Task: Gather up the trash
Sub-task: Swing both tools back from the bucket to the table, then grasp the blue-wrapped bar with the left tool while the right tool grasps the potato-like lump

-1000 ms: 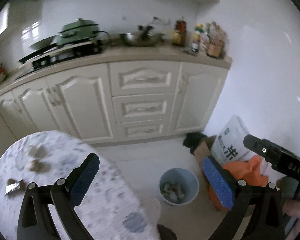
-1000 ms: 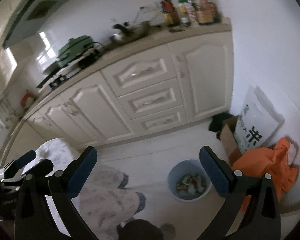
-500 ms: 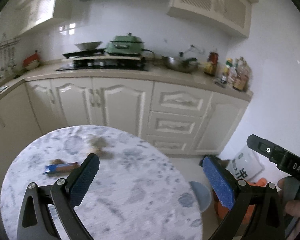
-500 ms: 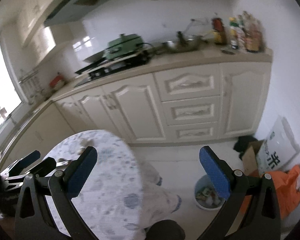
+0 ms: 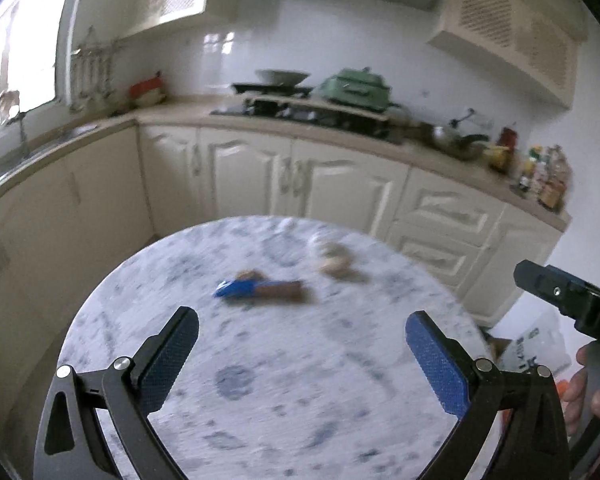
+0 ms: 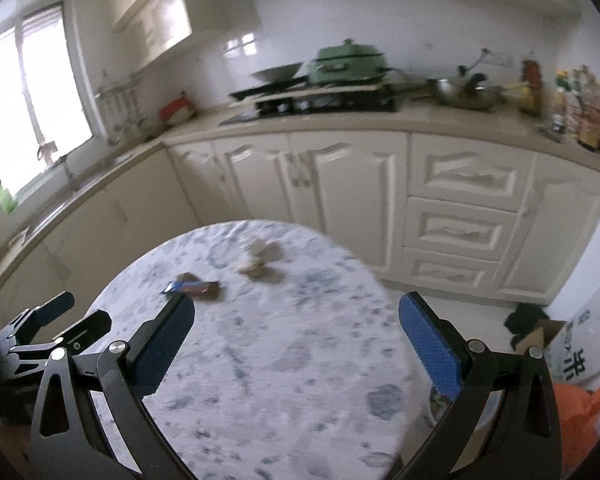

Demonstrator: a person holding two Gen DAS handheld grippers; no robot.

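Observation:
A blue and brown snack wrapper (image 5: 260, 289) (image 6: 194, 289) lies on the round marble-patterned table (image 5: 284, 380) (image 6: 268, 360). Crumpled tan scraps (image 5: 334, 262) (image 6: 260, 260) sit a little beyond it, toward the far edge. My left gripper (image 5: 302, 344) hovers open over the table's near half, short of the wrapper, with nothing between its blue pads. My right gripper (image 6: 296, 330) is open too, over the table, its left pad just in front of the wrapper. The right gripper's body (image 5: 572, 304) shows at the right of the left wrist view, held by a hand (image 5: 592, 392).
Cream kitchen cabinets (image 6: 340, 184) with a stove and a green pot (image 5: 354, 86) run behind the table. A bin's rim (image 6: 440, 404) peeks past the table's right edge, next to an orange bag (image 6: 580, 412), a white sack (image 6: 580, 352) and a cardboard box (image 6: 536, 336) on the floor.
Both views have swung up and left from the floor bin to the table; the wrapper and scraps now sit ahead of the open grippers. Both grippers stayed open.

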